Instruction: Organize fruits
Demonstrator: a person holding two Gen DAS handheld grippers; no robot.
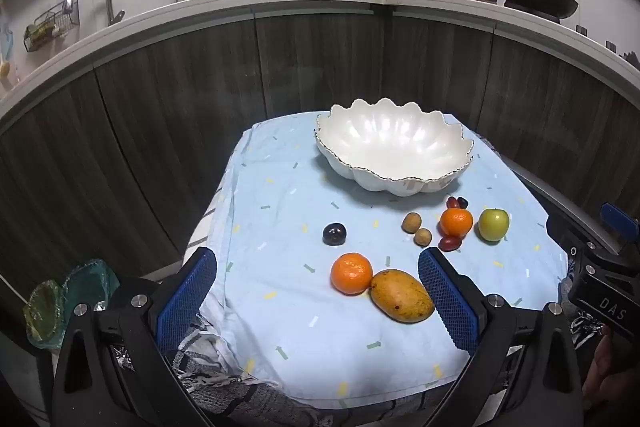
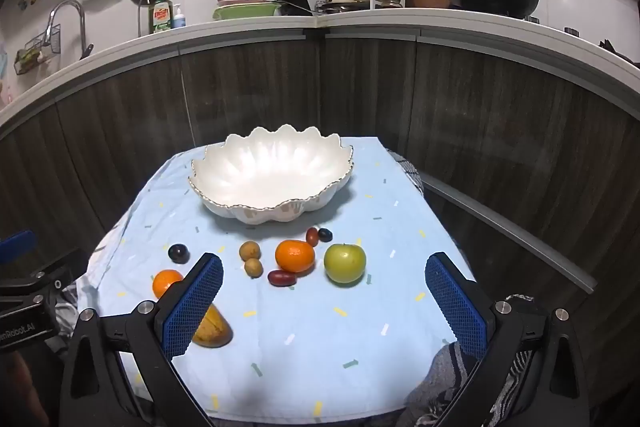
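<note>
I see one empty bowl point(image 1: 394, 151), two oranges point(image 1: 351, 273), one mango point(image 1: 402, 295), one apple point(image 2: 345, 262); both my hand-held grippers, left point(image 1: 318, 291) and right point(image 2: 324, 301), are released.

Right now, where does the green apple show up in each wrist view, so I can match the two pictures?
Left wrist view: the green apple sits right of centre on the blue cloth, rightmost of the fruit.
Right wrist view: the green apple lies near the middle, framed between the open claw fingers.
Shared landmark: the white scalloped bowl, empty, behind the fruit in both.
</note>
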